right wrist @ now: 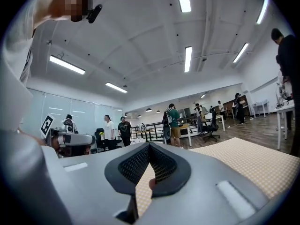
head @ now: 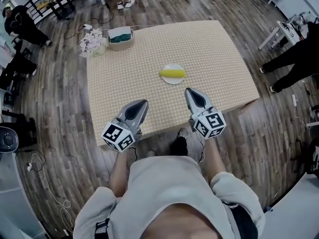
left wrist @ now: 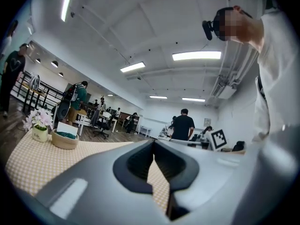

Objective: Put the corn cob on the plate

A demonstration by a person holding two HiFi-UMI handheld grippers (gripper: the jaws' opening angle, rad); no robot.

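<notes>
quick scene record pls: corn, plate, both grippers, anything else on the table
corn cob: yellow, lying on the plate
plate: white, mid-table, on the checked table
left gripper: shut, empty, over the table's near edge
right gripper: shut, empty, just short of the plate
other items: basket with green cloth, flowers beside it, far left corner
task state: corn appears already on the plate

beige table, tan bowl, white flowers
</notes>
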